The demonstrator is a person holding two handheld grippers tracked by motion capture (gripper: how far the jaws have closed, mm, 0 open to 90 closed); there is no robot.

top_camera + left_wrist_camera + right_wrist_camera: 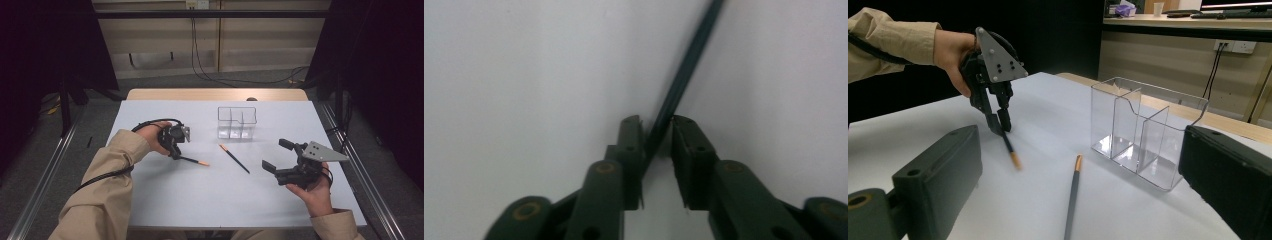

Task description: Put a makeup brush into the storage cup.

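A black pencil with an orange end (192, 160) lies left of centre on the white table (200, 200). My left gripper (175, 155) points down at its dark end and is shut on it. In the left gripper view the pencil (686, 65) runs up and away from between the two pads. The right gripper view shows that gripper (1000, 125) pinching the pencil (1009, 145), whose orange tip is blurred. A second black pencil (234, 159) lies loose at the centre. My right gripper (278, 155) is open to its right, off the table and holding nothing.
A clear plastic organiser (237, 122) with several compartments stands behind the pencils, empty (1143, 130). The second pencil (1072, 200) lies between my right gripper's jaws, farther off. Metal rails run along both sides of the table.
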